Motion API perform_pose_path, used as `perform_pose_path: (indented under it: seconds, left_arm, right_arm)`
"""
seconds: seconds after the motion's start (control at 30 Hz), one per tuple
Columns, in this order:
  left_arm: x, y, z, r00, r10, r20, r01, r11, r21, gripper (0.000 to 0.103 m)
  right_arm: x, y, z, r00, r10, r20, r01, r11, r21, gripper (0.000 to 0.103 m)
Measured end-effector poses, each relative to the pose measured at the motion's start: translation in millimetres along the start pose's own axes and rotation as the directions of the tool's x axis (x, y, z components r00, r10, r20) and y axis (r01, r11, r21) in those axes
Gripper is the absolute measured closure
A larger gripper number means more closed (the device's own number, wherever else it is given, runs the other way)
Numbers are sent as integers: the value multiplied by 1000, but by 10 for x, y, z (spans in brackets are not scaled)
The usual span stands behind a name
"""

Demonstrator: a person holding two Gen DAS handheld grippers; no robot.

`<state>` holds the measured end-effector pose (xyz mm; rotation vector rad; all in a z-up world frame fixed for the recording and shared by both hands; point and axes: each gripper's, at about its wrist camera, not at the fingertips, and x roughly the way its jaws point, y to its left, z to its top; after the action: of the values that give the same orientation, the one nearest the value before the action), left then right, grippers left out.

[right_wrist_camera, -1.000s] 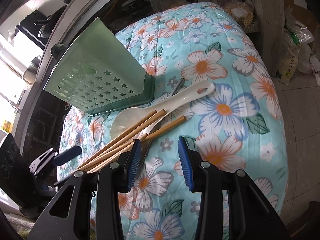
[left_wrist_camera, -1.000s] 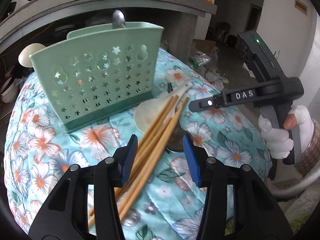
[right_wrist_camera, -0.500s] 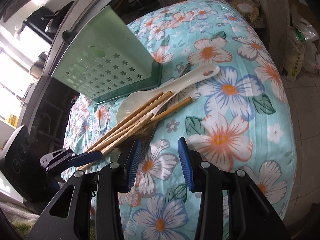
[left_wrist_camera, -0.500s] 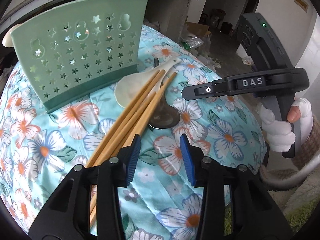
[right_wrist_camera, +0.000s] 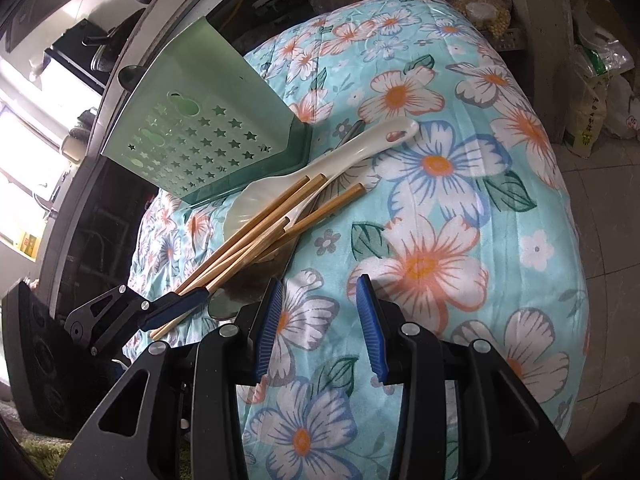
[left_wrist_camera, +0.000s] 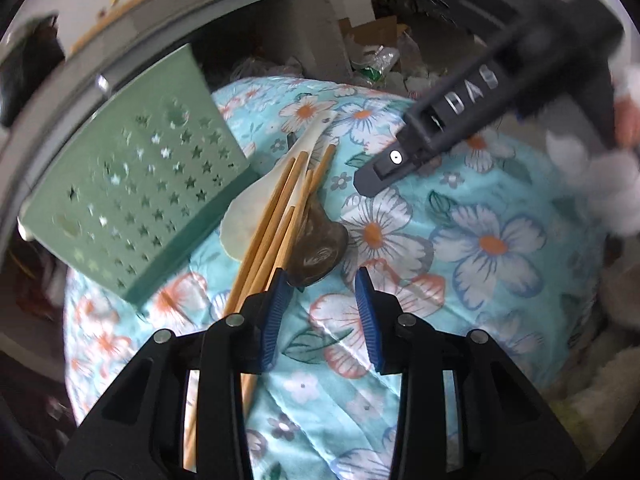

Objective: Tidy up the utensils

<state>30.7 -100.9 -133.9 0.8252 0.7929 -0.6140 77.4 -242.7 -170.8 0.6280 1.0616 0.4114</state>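
Note:
A green utensil holder (left_wrist_camera: 132,196) with star holes stands on the flowered cloth (left_wrist_camera: 460,248); it also shows in the right wrist view (right_wrist_camera: 208,128). Several wooden chopsticks (left_wrist_camera: 276,216) lie across a white rice spoon (left_wrist_camera: 300,152) and a metal ladle bowl (left_wrist_camera: 318,244). In the right wrist view the chopsticks (right_wrist_camera: 260,236) cross the white spoon (right_wrist_camera: 360,152). My left gripper (left_wrist_camera: 320,304) is open and empty, its left finger beside the chopsticks. My right gripper (right_wrist_camera: 320,312) is open and empty over the cloth, near the chopsticks' ends.
A metal spoon handle (left_wrist_camera: 102,82) sticks out of the holder. A grey counter edge (left_wrist_camera: 180,20) runs behind the table. Bags and clutter (right_wrist_camera: 592,80) lie on the floor past the far edge. The cloth (right_wrist_camera: 440,260) slopes off to the right.
The left view has tilted and shifted; the left gripper now sits right of the chopsticks, near the ladle bowl. The right gripper has drawn closer over the table. Both stay open.

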Motion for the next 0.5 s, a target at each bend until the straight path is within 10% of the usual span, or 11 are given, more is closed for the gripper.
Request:
perform_pose_path:
  seconds: [0.23, 0.5]
  left_arm:
    - [64, -114, 31, 990, 140, -10, -137, 980, 144, 83]
    - [130, -131, 165, 991, 135, 1, -132, 969, 208, 93]
  right_arm:
    - [10, -25, -10, 1000, 13, 1, -13, 1000, 15, 65]
    - [-32, -48, -49, 1000, 21, 13, -21, 999, 46, 65]
